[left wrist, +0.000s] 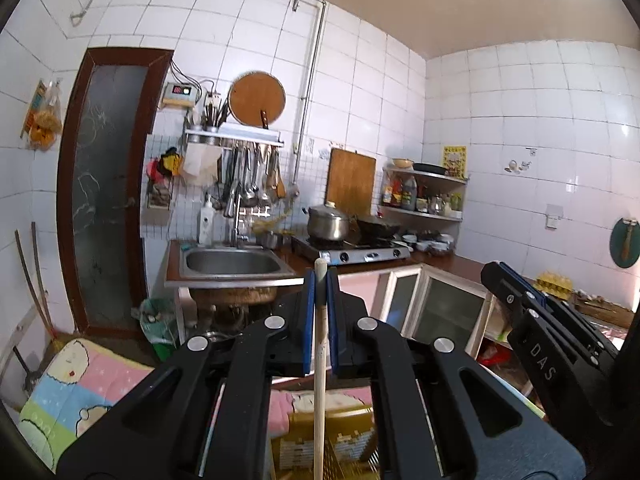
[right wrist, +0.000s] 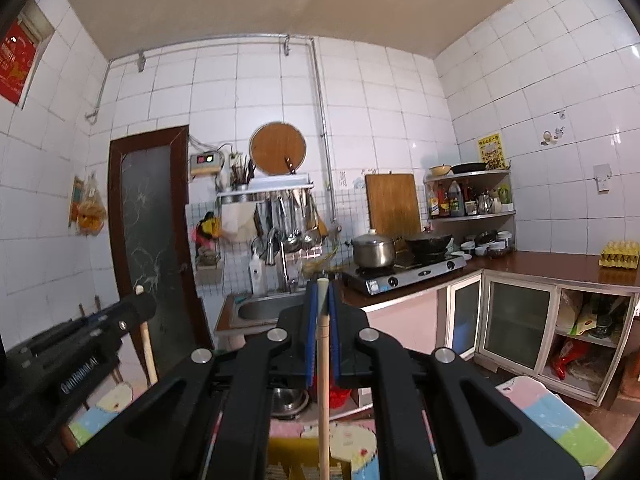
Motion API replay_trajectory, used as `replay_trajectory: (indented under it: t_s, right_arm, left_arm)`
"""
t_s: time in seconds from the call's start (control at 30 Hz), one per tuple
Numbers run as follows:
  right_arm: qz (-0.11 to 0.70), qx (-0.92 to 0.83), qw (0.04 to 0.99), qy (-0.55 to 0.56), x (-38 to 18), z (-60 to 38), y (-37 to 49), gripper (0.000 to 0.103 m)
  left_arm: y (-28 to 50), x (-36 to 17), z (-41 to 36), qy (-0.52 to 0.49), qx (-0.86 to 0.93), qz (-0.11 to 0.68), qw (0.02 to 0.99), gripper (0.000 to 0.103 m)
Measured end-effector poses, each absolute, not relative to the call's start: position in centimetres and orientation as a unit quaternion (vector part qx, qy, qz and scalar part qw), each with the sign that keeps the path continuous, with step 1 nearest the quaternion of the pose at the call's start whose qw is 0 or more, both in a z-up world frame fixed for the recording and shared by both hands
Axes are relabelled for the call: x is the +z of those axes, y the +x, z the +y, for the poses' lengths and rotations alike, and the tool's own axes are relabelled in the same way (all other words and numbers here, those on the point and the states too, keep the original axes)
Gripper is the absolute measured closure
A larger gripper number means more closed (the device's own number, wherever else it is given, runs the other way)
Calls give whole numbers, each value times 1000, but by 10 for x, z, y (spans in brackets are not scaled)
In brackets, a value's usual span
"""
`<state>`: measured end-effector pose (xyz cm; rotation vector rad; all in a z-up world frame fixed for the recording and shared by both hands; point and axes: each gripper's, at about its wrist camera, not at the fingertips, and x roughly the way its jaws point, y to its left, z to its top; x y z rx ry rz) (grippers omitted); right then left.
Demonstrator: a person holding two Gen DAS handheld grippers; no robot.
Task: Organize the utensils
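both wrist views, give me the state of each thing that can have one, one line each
left gripper: shut on a wooden stick, held upright
left wooden stick: clamped between the blue pads
right gripper: shut on a second wooden stick
right wooden stick: clamped, upright
steel pot: lid on, sitting on the stove
glass door: closed
sink: looks empty

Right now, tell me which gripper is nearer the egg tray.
Right. The egg tray lies to the right gripper's right; the left gripper is further left, with the right gripper between it and the tray.
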<state>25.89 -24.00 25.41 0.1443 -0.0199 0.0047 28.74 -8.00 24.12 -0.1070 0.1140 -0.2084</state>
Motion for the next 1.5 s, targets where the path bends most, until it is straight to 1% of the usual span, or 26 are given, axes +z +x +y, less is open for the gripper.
replay_trajectory:
  t_s: [0.13,0.33,0.47,0.77,0.83,0.9,1.13,1.5]
  right_arm:
    - [-18,-4,997,70,241,-237,272,97]
    - [-21,-13,998,55,208,-233,292,97]
    - [7,-6,997,72,188,-236,306,97]
    - [62,0,997,50,154,-222,317,97]
    - [72,1,997,42,148,-219,318,97]
    - [78,-1,996,34,145,-218,317,97]
    - [84,-5,995,47,153,-225,315,97]
    - [68,-4,997,40,165,-227,311,97]
  left_arm:
    - [302,225,-87,-43,-88,45,994,99]
    - [326,191,-85,-56,-83,53,994,99]
    - [338,175,-81,-57,-78,72,993,98]
    - [345,150,-70,-67,-66,94,991,98]
    - [343,156,-66,-76,-68,93,990,98]
    - [333,168,-62,-77,-71,72,992,98]
    - [326,207,-48,-80,-77,35,993,98]
    - [348,218,-48,-114,-98,31,988,98]
